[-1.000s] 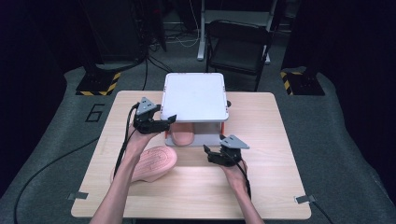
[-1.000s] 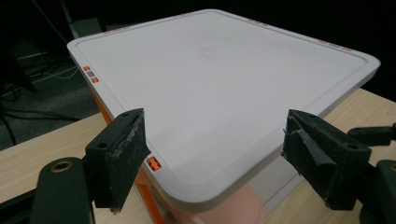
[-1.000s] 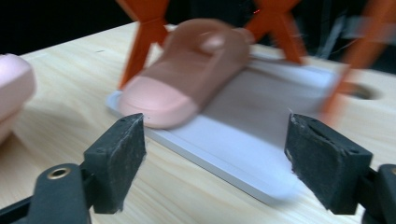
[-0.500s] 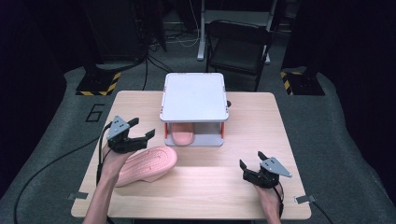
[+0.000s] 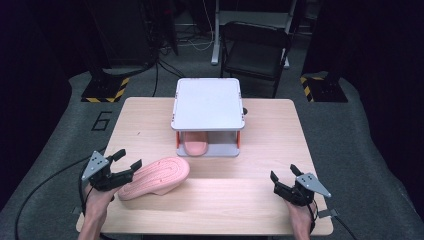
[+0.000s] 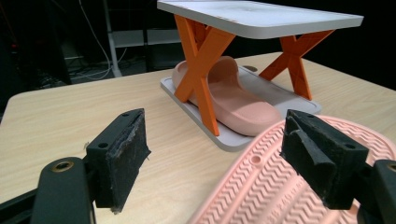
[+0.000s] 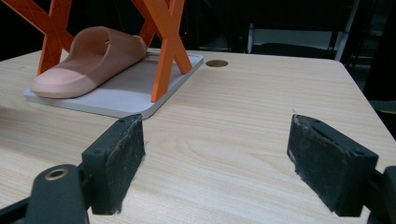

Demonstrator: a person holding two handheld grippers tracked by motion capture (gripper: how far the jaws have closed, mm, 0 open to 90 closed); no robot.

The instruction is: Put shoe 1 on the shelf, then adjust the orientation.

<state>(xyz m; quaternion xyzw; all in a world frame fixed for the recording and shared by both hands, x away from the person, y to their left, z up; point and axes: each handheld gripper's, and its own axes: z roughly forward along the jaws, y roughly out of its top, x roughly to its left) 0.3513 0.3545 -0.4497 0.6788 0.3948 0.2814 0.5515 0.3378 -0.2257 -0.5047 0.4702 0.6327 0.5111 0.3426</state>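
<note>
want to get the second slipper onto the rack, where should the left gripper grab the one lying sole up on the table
Probably across the near long edge of the loose slipper. It lies sole up and flat on the table, so the rim is the only thin part the jaws can span. The left gripper is open at its heel end; come in low from that left side and pinch the sole edge.

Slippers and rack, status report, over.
Left gripper and right gripper open, empty. One slipper on the rack bottom shelf, other slipper sole-up beside left gripper. Nothing blocking.

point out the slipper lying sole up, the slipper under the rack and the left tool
sole-up slipper (image 5: 156,177), high view, middle of its ribbed sole
slipper under the rack (image 6: 233,100), left gripper view, its upper
left tool (image 5: 125,164), high view, between its fingertips
</note>
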